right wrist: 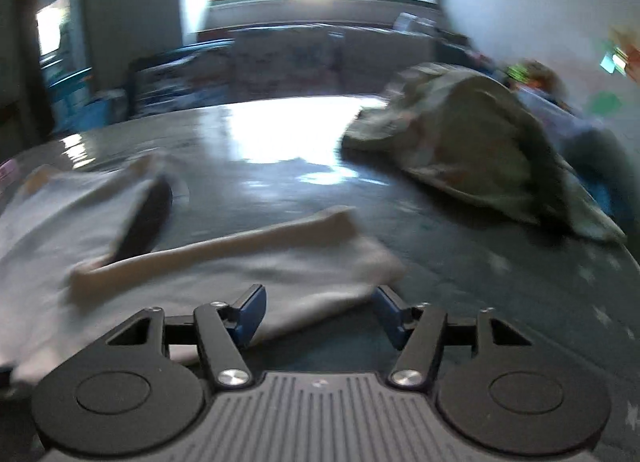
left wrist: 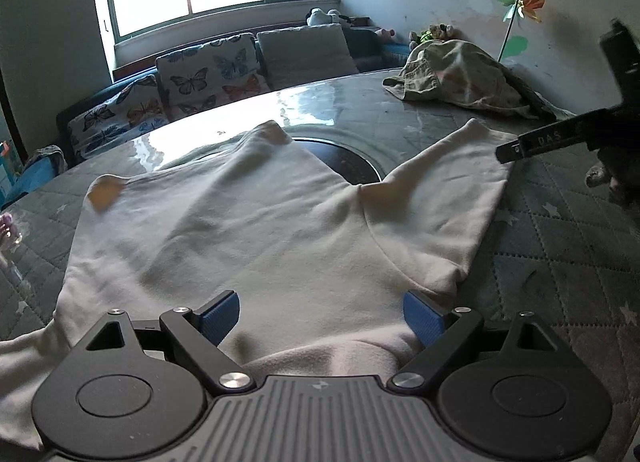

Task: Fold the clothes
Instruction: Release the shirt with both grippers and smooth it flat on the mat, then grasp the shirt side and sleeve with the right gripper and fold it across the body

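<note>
White cotton long-sleeved top (left wrist: 248,221), spread flat across quilted grey table cover (left wrist: 560,246), hem toward far edge, partly over dark round inset (left wrist: 344,159). Left gripper (left wrist: 320,316) poised low over near body of garment, blue-padded fingers (left wrist: 222,314) spread wide, holding nothing. Right gripper (right wrist: 318,312) likewise parted and empty, framing cuff end of outstretched sleeve (right wrist: 224,258); right view blurred, contact with cloth not discernible. Crumpled olive-green garment (left wrist: 456,73) heaped well apart at far right. Probable step: taking sleeve to fold inward across body. Best done by pinching sleeve near cuff through both layers, lifting just clear of quilting, laying straight along torso without dragging body askew; left side perhaps useful pinning shoulder seam as fold line.
</note>
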